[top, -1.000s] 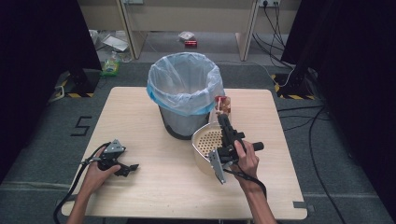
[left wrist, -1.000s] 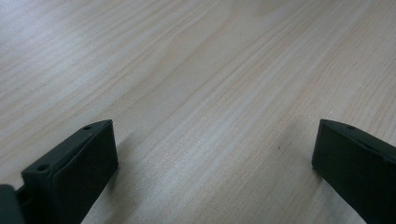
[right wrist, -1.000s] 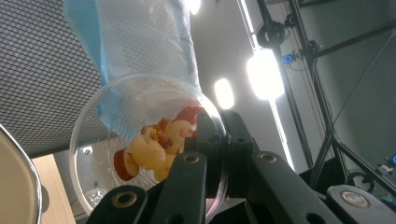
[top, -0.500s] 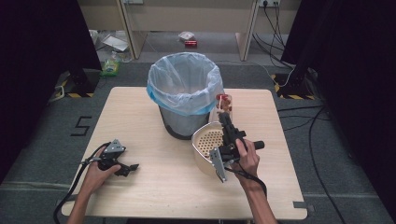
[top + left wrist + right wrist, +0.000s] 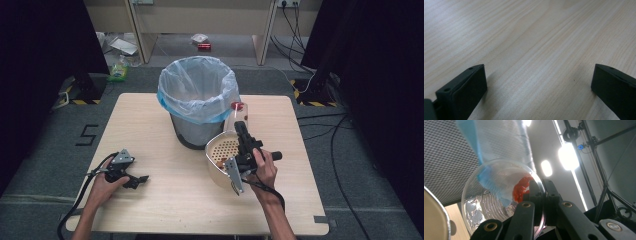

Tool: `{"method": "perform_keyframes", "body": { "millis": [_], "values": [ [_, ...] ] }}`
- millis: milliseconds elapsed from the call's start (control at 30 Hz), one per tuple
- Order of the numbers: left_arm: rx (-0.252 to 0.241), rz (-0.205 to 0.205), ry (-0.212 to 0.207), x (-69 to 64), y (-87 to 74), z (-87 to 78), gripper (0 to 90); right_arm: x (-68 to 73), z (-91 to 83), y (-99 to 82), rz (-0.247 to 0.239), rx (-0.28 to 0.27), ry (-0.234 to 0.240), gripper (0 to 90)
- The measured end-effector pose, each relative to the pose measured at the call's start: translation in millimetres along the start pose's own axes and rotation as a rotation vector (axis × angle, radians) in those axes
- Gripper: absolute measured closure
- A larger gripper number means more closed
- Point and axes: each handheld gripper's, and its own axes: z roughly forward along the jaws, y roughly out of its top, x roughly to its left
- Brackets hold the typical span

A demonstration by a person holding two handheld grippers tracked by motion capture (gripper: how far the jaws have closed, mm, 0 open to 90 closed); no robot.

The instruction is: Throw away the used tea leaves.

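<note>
Clear cup (image 5: 499, 200) rim pinched in right gripper (image 5: 541, 192) jaws, base hidden; left gripper (image 5: 536, 82) jaws wide, empty

Clear plastic cup (image 5: 499, 197), tilted; perhaps red bits

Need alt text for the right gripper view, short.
The right claw is shut on the rim of a clear plastic cup holding red pieces, seen from below. Behind it stands a grey mesh bin with a blue plastic liner, under bright ceiling lights.
</note>
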Motion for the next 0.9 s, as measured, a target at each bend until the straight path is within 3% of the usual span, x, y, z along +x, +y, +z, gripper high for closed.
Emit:
{"method": "perform_keyframes", "body": {
  "millis": [67,200,433,667,900],
  "values": [
    [0.0,0.0,0.0,0.0,0.0,0.0,0.0,1.2,0.9,-0.5,0.017,0.009,0.011,87.8],
    [0.0,0.0,0.0,0.0,0.0,0.0,0.0,-3.4,1.9,-1.7,0.124,0.026,0.038,87.8],
    [0.0,0.0,0.0,0.0,0.0,0.0,0.0,-26.1,2.1,-11.4,0.414,0.127,0.162,87.7],
    [0.0,0.0,0.0,0.0,0.1,0.0,0.0,-51.9,3.7,-28.8,0.636,0.203,0.251,87.5],
    [0.0,-0.001,0.0,0.1,0.4,0.3,0.0,-78.3,13.5,-44.0,0.762,0.25,0.295,87.5]
  ]
}}
